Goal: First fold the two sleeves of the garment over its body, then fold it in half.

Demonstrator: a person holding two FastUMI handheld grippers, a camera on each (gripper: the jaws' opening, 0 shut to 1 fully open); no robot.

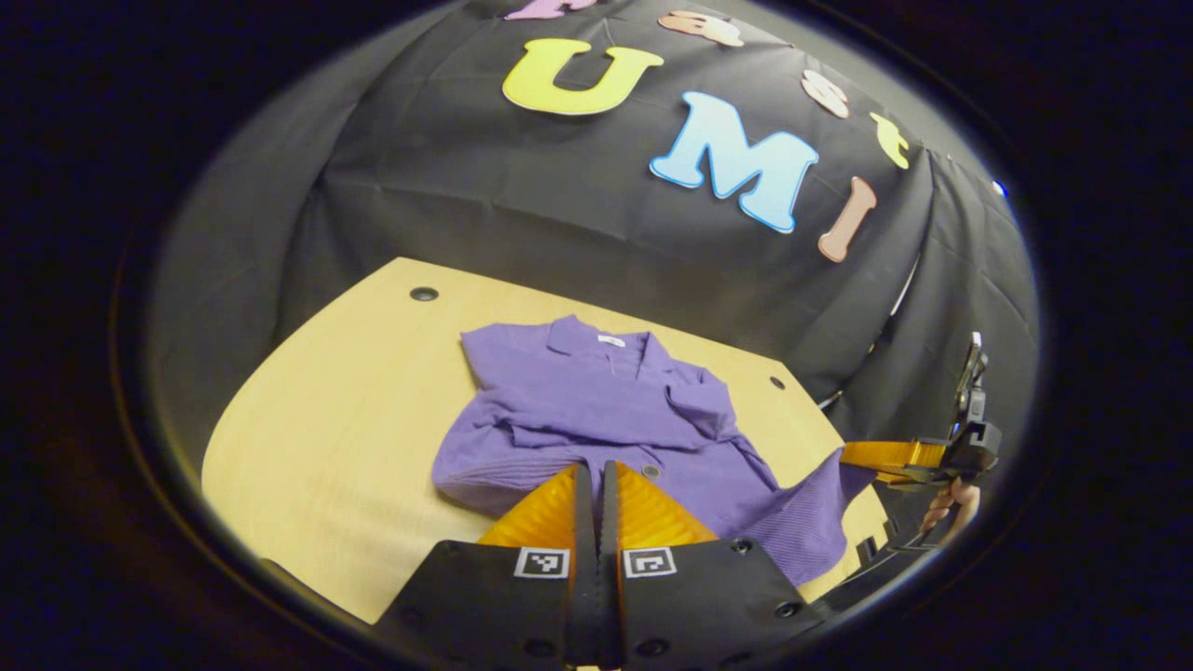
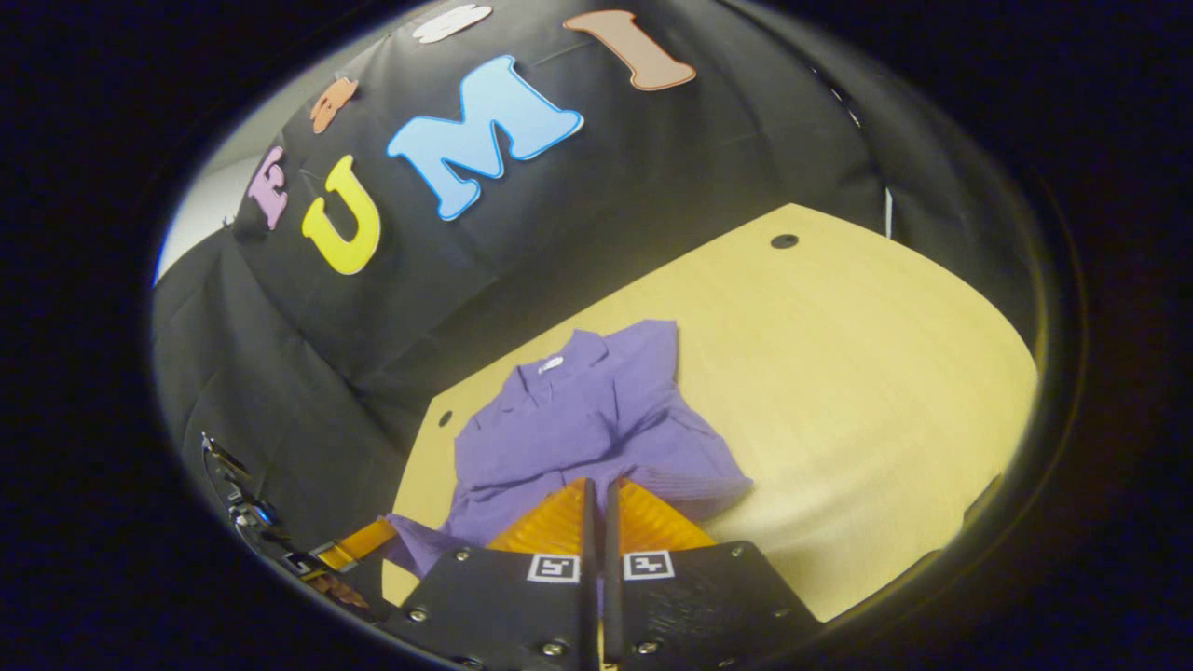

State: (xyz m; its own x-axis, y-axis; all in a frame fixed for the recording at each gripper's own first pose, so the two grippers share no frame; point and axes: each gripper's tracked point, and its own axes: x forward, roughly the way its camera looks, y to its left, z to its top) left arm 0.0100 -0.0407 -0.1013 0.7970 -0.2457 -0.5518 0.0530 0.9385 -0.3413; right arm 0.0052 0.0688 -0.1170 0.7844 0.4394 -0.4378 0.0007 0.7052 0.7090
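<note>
A purple collared garment (image 1: 596,401) (image 2: 578,429) lies rumpled on the yellow table (image 1: 326,419), collar toward the far wall, with cloth bunched across its body. In the left gripper view my left gripper (image 1: 596,471) is shut at the near hem. The right gripper (image 1: 885,457) pinches the stretched hem corner at the far right. In the right gripper view my right gripper (image 2: 596,489) is shut at the hem. The left gripper (image 2: 349,552) grips the pulled-out corner at lower left. The hem looks raised off the table between them.
The black cloth wall stands close behind the table (image 2: 839,354). Small dark holes (image 1: 424,294) (image 2: 784,241) mark the tabletop near its far corners. A hand (image 1: 955,503) holds the right gripper past the table's edge. Bare tabletop lies on both sides of the garment.
</note>
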